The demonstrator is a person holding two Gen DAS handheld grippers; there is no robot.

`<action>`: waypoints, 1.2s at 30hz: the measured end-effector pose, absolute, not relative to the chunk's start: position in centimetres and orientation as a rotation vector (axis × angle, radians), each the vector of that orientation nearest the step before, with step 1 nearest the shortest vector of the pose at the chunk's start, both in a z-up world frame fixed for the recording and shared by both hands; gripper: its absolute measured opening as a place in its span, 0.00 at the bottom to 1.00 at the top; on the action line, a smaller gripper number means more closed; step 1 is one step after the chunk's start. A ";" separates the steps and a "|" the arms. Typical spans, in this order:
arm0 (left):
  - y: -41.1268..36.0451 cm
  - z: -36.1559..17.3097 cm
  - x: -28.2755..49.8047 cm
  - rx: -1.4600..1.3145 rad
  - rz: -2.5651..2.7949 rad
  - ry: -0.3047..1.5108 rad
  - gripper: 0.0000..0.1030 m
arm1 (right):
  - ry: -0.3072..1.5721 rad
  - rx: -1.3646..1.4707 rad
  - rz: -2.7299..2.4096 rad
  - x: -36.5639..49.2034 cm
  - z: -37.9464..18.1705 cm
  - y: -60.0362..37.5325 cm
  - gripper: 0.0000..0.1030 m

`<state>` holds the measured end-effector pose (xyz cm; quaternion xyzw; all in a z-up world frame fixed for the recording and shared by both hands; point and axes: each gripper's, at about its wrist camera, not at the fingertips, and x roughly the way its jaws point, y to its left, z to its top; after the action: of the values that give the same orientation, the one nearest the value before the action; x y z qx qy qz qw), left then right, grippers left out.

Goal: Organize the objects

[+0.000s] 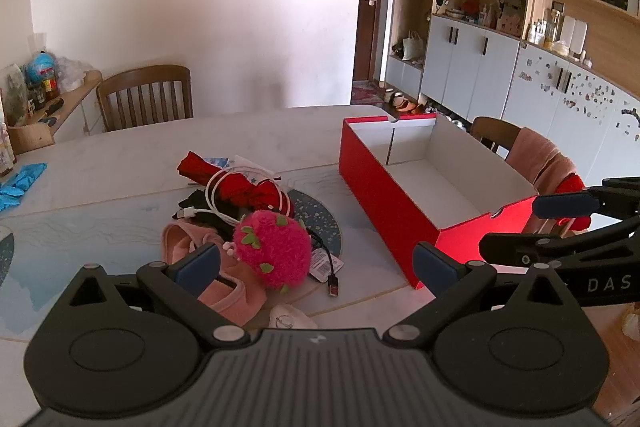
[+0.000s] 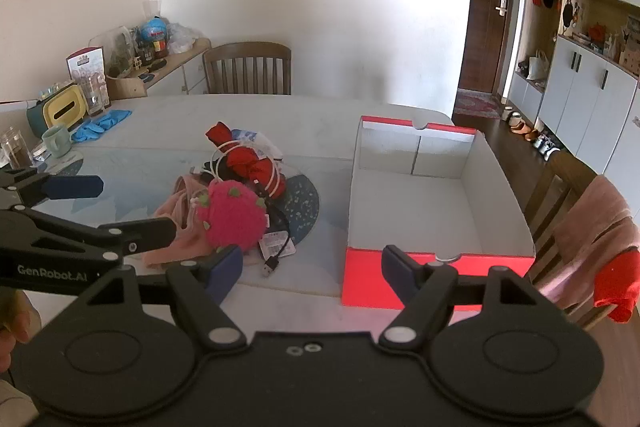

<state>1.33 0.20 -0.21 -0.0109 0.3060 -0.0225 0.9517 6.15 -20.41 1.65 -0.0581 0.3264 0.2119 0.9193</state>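
Marble-topped desk (image 1: 120, 147) with a heap headed by a pink strawberry plush (image 1: 274, 249) beside the empty red box (image 1: 384, 195): my left gripper (image 1: 316, 267) and right gripper (image 2: 312, 267), jaws wide and empty, hover before the first pick, probably the plush.

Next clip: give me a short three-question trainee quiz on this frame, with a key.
1. True or false: the red box already holds items.
2. Which lies nearest the grippers in the pile: A) pink strawberry plush B) red cloth C) blue gloves?
3. Fill in: the white cable is looped over the ___ cloth.

Key: 1. False, its white inside is bare. 2. A. 3. red. The left gripper and right gripper are both open, holding nothing.
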 end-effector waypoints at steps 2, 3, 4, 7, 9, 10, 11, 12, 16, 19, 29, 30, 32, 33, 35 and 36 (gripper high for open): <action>0.1 -0.2 1.4 -0.028 -0.047 0.620 1.00 | 0.671 -0.120 0.436 6.2 1.7 -20.4 0.74; 0.1 -0.2 1.5 -0.029 -0.047 0.619 1.00 | 0.671 -0.120 0.436 6.2 1.7 -20.4 0.74; 0.1 -0.2 1.5 -0.032 -0.047 0.618 1.00 | 0.670 -0.121 0.436 6.2 1.7 -20.4 0.74; 0.5 0.0 2.0 -0.044 -0.050 0.625 1.00 | 0.671 -0.124 0.436 6.4 2.0 -20.5 0.74; 0.6 -0.1 2.3 -0.054 -0.054 0.631 1.00 | 0.671 -0.125 0.437 6.6 2.0 -20.5 0.74; 0.6 0.0 2.4 -0.064 -0.059 0.631 1.00 | 0.673 -0.126 0.438 6.8 2.0 -20.5 0.74; 0.6 -0.1 2.6 -0.072 -0.061 0.630 1.00 | 0.674 -0.128 0.437 6.9 2.0 -20.5 0.74; 0.6 -0.1 2.7 -0.075 -0.058 0.630 1.00 | 0.676 -0.130 0.437 7.1 2.1 -20.6 0.74; 0.7 -0.5 3.7 -0.075 -0.030 0.635 1.00 | 0.688 -0.135 0.429 8.2 1.9 -21.0 0.74; 0.7 -1.1 4.7 -0.076 -0.003 0.647 1.00 | 0.695 -0.138 0.417 9.2 1.8 -21.7 0.74; 0.7 -3.7 8.9 -0.045 0.075 0.687 1.00 | 0.721 -0.143 0.345 14.4 0.9 -25.4 0.74; 0.7 -4.1 9.5 -0.042 0.083 0.701 1.00 | 0.725 -0.144 0.334 15.1 0.7 -25.8 0.74; 0.9 -4.8 10.4 -0.038 0.102 0.725 1.00 | 0.734 -0.148 0.313 16.3 0.2 -26.6 0.74; 0.9 -5.1 10.8 -0.038 0.110 0.733 1.00 | 0.740 -0.151 0.305 17.0 -0.1 -27.1 0.74; 1.1 -5.8 11.6 -0.031 0.126 0.746 1.00 | 0.750 -0.158 0.283 18.3 -0.6 -27.9 0.74; 1.2 -6.2 12.0 -0.028 0.132 0.754 1.00 | 0.753 -0.160 0.274 18.9 -0.8 -28.3 0.74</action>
<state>11.99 1.17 -6.15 -0.0136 0.3679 0.0646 0.9275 18.93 -28.32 -0.84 -0.0779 0.3661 0.1332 0.9177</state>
